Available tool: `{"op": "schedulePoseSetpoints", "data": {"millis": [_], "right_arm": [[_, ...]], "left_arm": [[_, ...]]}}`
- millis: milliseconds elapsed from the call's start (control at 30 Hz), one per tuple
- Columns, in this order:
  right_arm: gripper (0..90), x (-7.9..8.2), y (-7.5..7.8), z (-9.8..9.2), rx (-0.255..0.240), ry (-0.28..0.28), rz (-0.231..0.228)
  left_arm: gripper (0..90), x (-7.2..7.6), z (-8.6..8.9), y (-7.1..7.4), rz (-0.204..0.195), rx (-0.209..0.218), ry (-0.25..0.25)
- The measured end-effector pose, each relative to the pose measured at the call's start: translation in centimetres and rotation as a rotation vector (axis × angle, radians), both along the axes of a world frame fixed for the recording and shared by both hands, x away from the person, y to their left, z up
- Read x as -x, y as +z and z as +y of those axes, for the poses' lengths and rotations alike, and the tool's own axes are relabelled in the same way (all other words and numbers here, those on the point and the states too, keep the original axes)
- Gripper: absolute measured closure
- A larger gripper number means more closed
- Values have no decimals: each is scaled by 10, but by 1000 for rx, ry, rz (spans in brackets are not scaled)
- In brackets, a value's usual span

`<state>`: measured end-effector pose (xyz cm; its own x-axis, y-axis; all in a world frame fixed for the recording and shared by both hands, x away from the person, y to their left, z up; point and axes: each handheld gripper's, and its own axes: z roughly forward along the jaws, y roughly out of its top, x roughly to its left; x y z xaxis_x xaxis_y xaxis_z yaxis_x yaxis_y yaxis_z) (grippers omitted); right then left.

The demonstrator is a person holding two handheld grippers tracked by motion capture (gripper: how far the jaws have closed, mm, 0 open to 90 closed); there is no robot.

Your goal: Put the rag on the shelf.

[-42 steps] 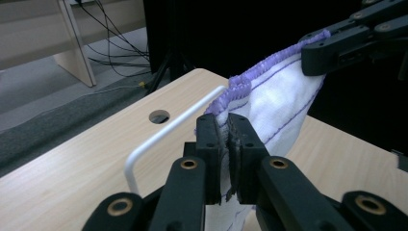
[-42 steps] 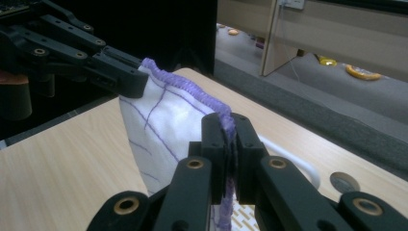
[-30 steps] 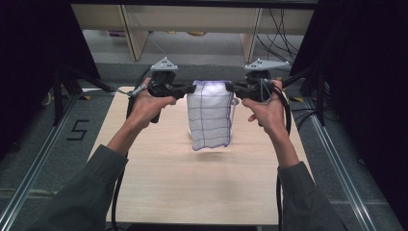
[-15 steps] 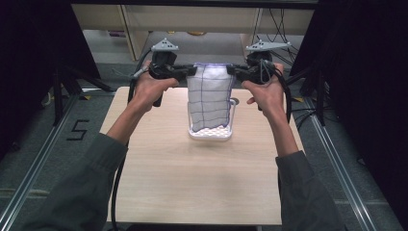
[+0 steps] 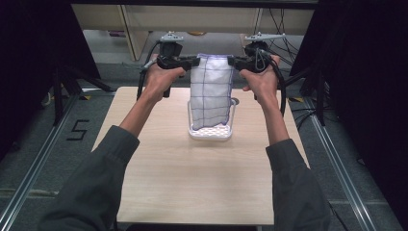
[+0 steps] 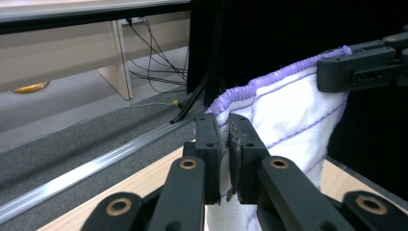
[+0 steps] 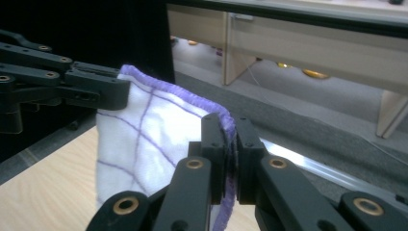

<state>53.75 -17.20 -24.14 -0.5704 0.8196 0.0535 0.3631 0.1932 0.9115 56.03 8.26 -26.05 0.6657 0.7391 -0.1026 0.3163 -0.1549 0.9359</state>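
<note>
Above the far half of the table (image 5: 159, 192), seen from the high view, the towel (image 5: 210, 94) is hanging spread between the left gripper (image 5: 196, 61) and the right gripper (image 5: 232, 60), each clamping one top corner. Holding it by both corners is keeping it flat and open, its lower edge dangling over the white basket (image 5: 210, 134), probably so it can be lowered in neatly.

Along the left gripper view, the left gripper (image 6: 227, 144) is pinching the purple-hemmed corner of the towel (image 6: 293, 115) tight, the cloth stretching away toward the other gripper's jaws.

Along the right gripper view, the right gripper (image 7: 230, 144) is squeezing the opposite hem, with the towel (image 7: 144, 139) trailing left over the table (image 7: 43, 192).
</note>
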Motion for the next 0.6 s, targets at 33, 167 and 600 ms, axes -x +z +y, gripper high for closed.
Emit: {"op": "schedulePoseSetpoints", "data": {"millis": [33, 167, 600], "right_arm": [[859, -4, -3, 0, -3, -8, 2], [857, -18, -12, 1, -15, -30, 7], [855, -52, -50, 4, 20, -85, 80]], "left_arm": [[834, -4, -1, -2, 0, 4, 1], [832, -18, -5, -17, 8, 24, 16], [828, -48, -7, -57, 100, 29, 19]]}}
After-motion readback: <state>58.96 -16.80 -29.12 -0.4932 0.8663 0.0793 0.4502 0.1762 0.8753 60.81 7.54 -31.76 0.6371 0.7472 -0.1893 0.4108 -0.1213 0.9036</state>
